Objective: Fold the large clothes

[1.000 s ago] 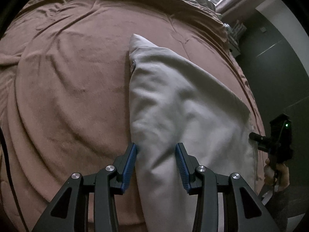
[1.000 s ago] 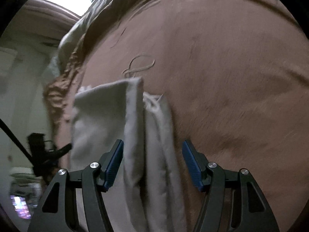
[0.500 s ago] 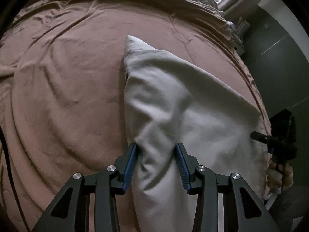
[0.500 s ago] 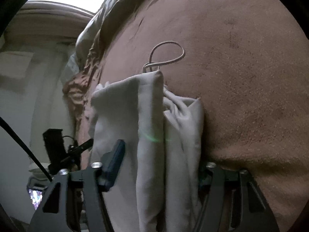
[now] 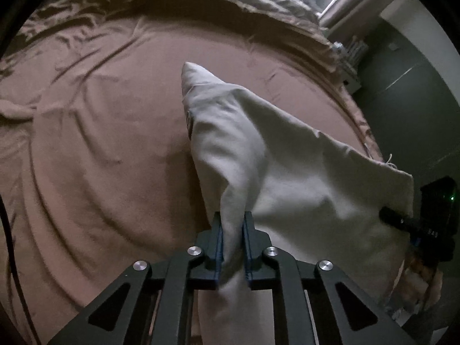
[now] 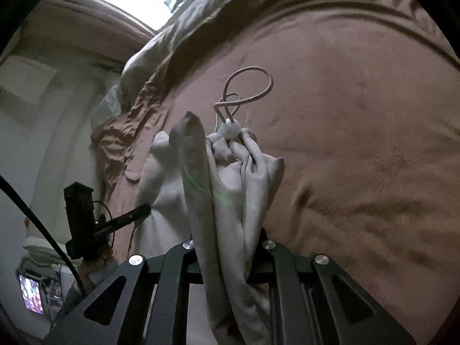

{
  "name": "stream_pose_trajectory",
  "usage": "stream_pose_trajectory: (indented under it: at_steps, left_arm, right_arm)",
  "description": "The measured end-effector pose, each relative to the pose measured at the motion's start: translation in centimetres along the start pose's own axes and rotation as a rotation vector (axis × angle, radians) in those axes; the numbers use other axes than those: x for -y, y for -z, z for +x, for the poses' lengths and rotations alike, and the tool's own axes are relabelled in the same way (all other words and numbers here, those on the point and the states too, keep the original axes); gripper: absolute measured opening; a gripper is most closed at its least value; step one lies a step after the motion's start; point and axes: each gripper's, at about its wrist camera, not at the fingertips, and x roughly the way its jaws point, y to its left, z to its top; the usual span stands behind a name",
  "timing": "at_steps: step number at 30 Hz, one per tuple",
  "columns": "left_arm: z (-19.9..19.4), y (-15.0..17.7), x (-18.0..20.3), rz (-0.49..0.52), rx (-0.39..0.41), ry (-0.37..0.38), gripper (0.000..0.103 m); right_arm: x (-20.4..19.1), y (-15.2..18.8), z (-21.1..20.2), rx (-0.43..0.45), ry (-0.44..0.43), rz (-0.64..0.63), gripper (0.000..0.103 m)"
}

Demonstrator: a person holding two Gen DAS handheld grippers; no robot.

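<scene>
Left tool (image 5: pixel 232 227): black arms with blue pads, closing and pinching a bunched fold of the grey cloth (image 5: pixel 287 178).
Right tool (image 6: pixel 227 258): black arms, closing on a thick bunch of the same cloth (image 6: pixel 230 195); its tips are hidden by the folds.
Grey cloth: soft and matte, lying on the bed, pulled into a slack sheet between the two tools, with one pointed corner sticking out.
Cord (image 6: pixel 247 92): thin and pale, looped on the blanket, running into a small white stopper (image 6: pixel 230 129) at the bunched edge.
Bed blanket (image 5: pixel 100 143): brown, fuzzy, with long wrinkles; the far edge is rumpled.
Hard to see: the cloth's near end is cut off by the picture edge, and the hand (image 5: pixel 419 276) under the right tool is blurry.
</scene>
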Motion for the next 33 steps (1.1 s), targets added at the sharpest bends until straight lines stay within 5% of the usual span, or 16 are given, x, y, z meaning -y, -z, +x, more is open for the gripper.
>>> stream_pose_trajectory:
  at_steps: [16, 33]
  left_arm:
    - [-14.8, 4.6, 3.5, 0.092, 0.245, 0.120, 0.011]
    - [-33.2, 8.8, 3.9, 0.107, 0.494, 0.134, 0.010]
  right_arm:
    - [-6.1, 10.0, -11.4, 0.170, -0.047, -0.121, 0.009]
    - [-18.1, 18.2, -19.4, 0.275, -0.111, -0.338, 0.009]
